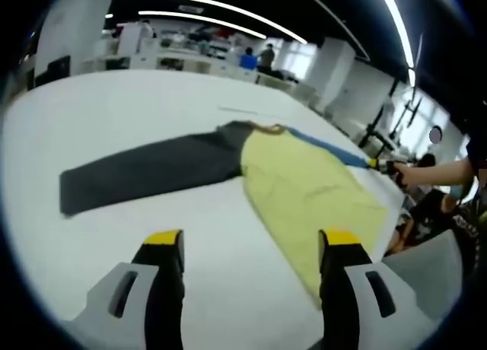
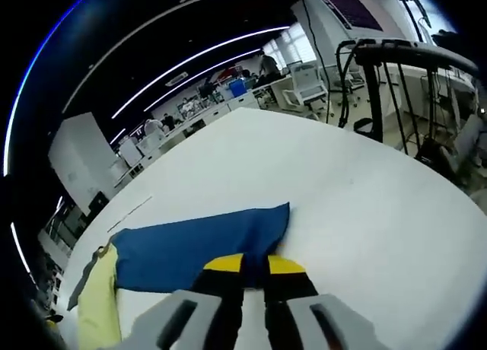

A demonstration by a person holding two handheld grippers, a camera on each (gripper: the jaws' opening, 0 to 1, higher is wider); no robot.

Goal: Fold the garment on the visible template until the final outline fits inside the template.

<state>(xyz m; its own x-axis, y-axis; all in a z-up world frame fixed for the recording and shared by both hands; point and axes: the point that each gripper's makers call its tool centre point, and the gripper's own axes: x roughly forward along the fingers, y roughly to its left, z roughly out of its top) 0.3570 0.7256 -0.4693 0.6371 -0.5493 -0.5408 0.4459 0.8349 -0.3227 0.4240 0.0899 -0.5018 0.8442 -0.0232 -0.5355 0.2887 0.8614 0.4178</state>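
White tabletop point(image 1: 137, 114), smooth and matte, broad and bare around the cloth in both views. Left gripper point(image 1: 251, 247): yellow-tipped black jaws spread wide, hovering above the surface, nothing between them. Just beyond lies the garment point(image 1: 228, 163), flat: dark grey sleeve stretched left, pale yellow body panel running right toward the table edge, thin blue sleeve beyond it. Right gripper point(image 2: 255, 265): jaws pressed together on the cuff edge of the blue sleeve point(image 2: 198, 247), soft matte fabric lying flat, yellow panel at its far end. Far back, office desks point(image 2: 228, 99), ceiling light strips, people standing, black metal stand point(image 2: 373, 76) by the table.
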